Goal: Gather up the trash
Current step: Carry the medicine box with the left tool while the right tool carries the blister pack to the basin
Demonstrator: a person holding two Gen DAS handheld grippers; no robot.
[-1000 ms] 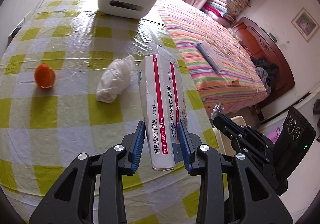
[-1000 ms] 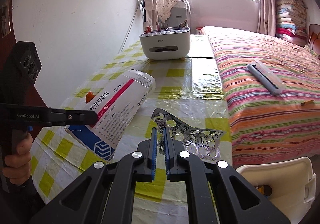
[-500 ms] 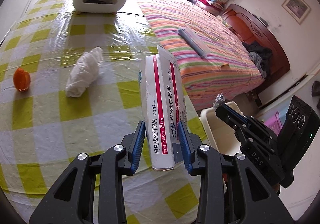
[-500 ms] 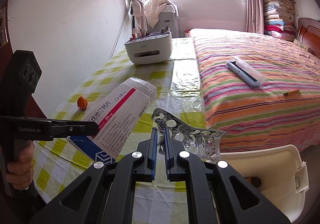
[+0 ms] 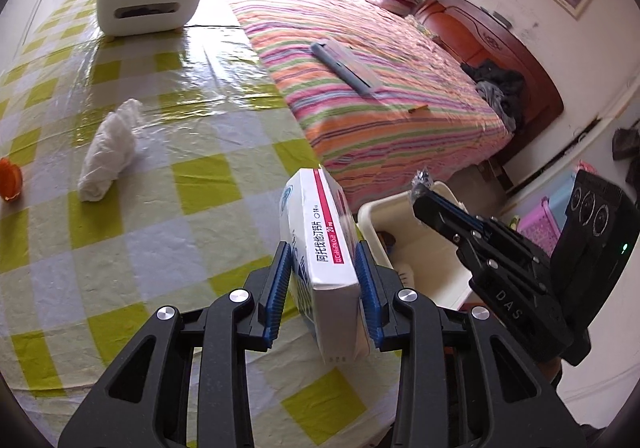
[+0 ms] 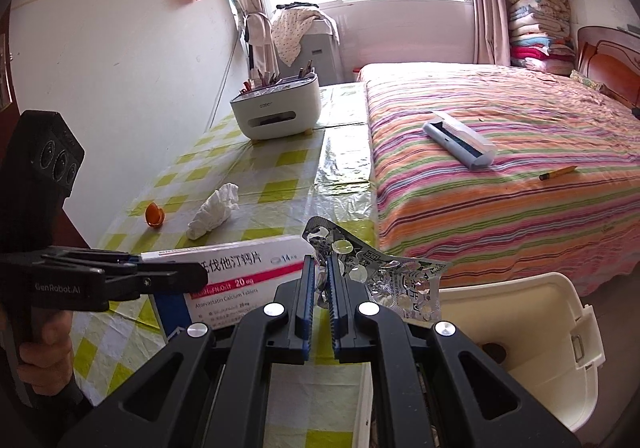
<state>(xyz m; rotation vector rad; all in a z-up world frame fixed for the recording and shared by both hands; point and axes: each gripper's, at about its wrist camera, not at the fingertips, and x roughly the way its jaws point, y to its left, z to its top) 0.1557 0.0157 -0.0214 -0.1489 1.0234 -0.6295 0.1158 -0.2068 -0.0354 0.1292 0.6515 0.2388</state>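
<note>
My left gripper (image 5: 322, 252) is shut on a white medicine box (image 5: 320, 244) with a red stripe, held over the table's near right edge. In the right wrist view the same medicine box (image 6: 240, 284) lies level in the left gripper (image 6: 200, 274). My right gripper (image 6: 319, 268) is shut on an empty silver blister pack (image 6: 384, 272); in the left wrist view the right gripper (image 5: 420, 194) hangs above the cream trash bin (image 5: 424, 248). A crumpled white tissue (image 5: 108, 156) and an orange peel (image 5: 10, 180) lie on the yellow-checked table (image 5: 160, 128).
A white desk organiser (image 5: 150, 4) stands at the table's far end. The striped bed (image 6: 500, 176) runs along the table's right side, with a grey lint brush (image 6: 460, 144) and a pencil (image 6: 558, 173) on it. The trash bin (image 6: 532, 348) stands on the floor beside the table's corner.
Both grippers have carried their loads rightward, off the table's middle toward the bin. The medicine box has tilted and now hangs at the table's edge. The bin has come into fuller view.
</note>
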